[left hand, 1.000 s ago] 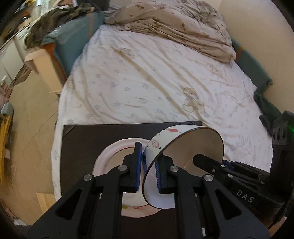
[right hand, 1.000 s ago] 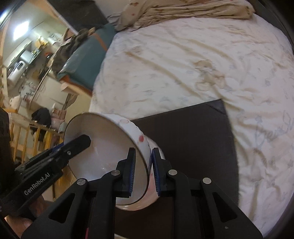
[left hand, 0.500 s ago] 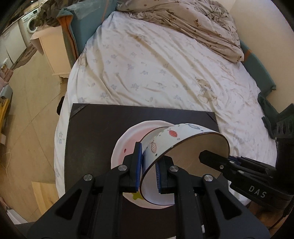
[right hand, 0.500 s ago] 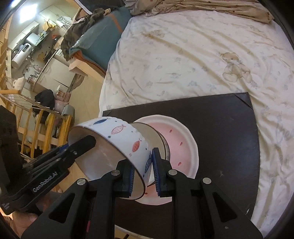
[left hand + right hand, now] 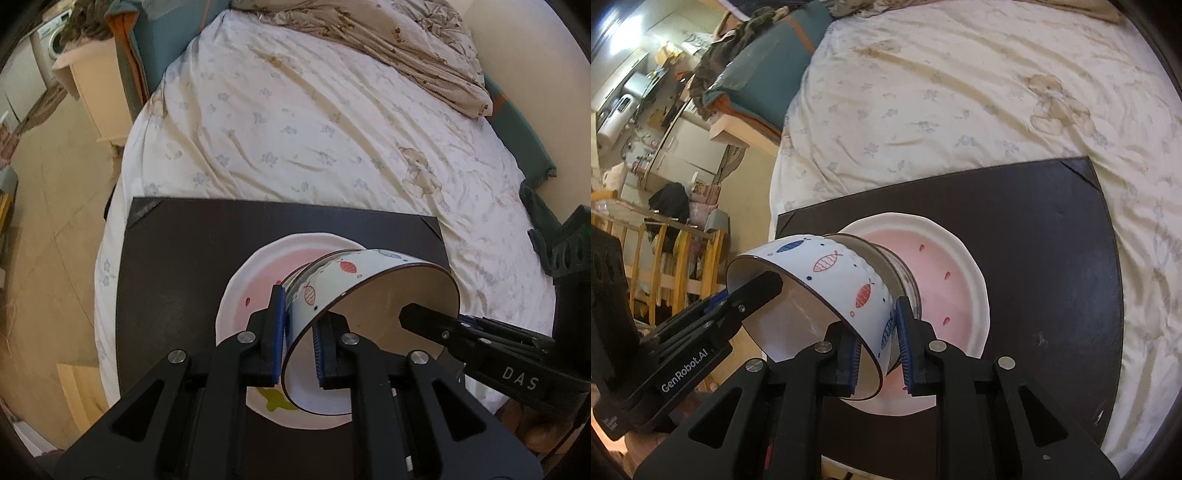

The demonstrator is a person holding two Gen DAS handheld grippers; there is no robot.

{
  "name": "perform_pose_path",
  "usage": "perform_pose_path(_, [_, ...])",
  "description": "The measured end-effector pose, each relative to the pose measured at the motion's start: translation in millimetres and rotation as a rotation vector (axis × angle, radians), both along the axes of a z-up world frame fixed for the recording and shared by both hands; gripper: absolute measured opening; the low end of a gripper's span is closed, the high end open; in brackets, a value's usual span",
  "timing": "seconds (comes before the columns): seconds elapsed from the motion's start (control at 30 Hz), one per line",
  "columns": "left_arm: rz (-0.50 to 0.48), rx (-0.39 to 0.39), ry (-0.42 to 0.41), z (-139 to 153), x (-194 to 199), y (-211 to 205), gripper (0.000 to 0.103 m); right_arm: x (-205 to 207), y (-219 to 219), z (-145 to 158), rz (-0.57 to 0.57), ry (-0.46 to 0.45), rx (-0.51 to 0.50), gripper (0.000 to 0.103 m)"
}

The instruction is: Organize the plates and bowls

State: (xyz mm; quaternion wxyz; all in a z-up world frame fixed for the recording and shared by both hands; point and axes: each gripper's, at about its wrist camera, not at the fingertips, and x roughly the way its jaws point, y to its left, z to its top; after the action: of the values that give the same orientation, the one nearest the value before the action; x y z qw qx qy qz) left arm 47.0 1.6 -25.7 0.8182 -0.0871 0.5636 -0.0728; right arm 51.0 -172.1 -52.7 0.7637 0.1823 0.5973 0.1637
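The bowl [image 5: 364, 295] hangs tipped over the pink plate [image 5: 945, 266], with its foot low, close to the plate's middle, so it can sit there. Two grippers share it so it does not slip. The left gripper [image 5: 300, 345] pinches the rim on one side, one pad inside and one outside. The right gripper [image 5: 880, 352] pinches the other side the same way. The plate lies on a dark board [image 5: 177, 266], which gives a flat, hard spot. The board rests on the soft bed [image 5: 295, 122] behind.
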Motion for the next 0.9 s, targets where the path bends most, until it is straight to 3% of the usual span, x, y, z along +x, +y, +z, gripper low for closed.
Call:
perform_pose_path(0.43, [0.016, -0.035, -0.021, 6, -3, 10, 0.011, 2, -14, -3, -0.036, 0.036, 0.066, 0.023])
perform_pose_path(0.63, [0.033, -0.086, -0.020, 4, -1, 18, 0.011, 4, -26, 11, -0.063, -0.041, 0.094, 0.023])
perform_pose_path(0.9, [0.055, -0.117, -0.009, -2, 8, 22, 0.011, 14, -22, 2, -0.059, -0.043, 0.103, 0.023])
